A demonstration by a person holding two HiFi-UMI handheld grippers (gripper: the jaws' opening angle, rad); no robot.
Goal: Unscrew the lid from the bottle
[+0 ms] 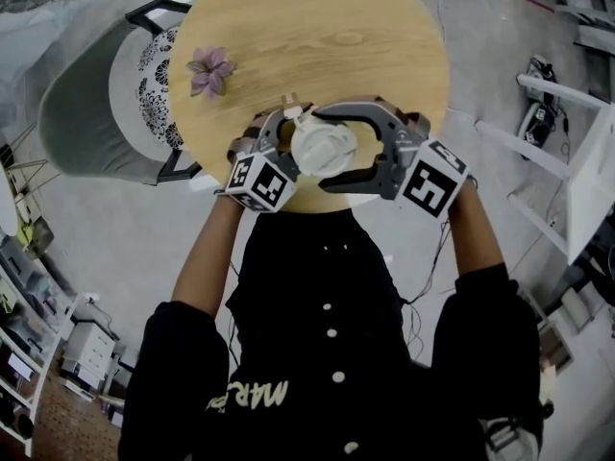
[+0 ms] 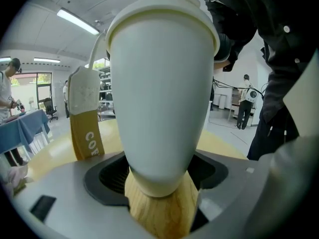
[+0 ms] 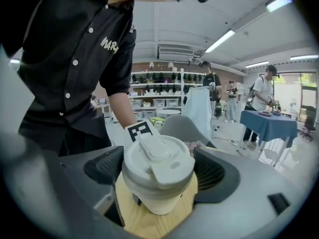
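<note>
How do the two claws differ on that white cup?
The left gripper clasps the cup low on its body; the right gripper flanks the lid on top, pads apparently touching. In the head view the left gripper is at the cup's left, the right gripper at its right. Both stand wide around one cup.

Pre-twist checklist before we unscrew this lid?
1. Upright white tapered plastic bottle on round wooden table: ok.
2. Left claw around bottle's lower body, pads against it: ok.
3. Right claw straddles white flip-top lid: ok.
4. Right claw pads pressing lid: cannot tell.
5. Lid seated on bottle: ok.
</note>
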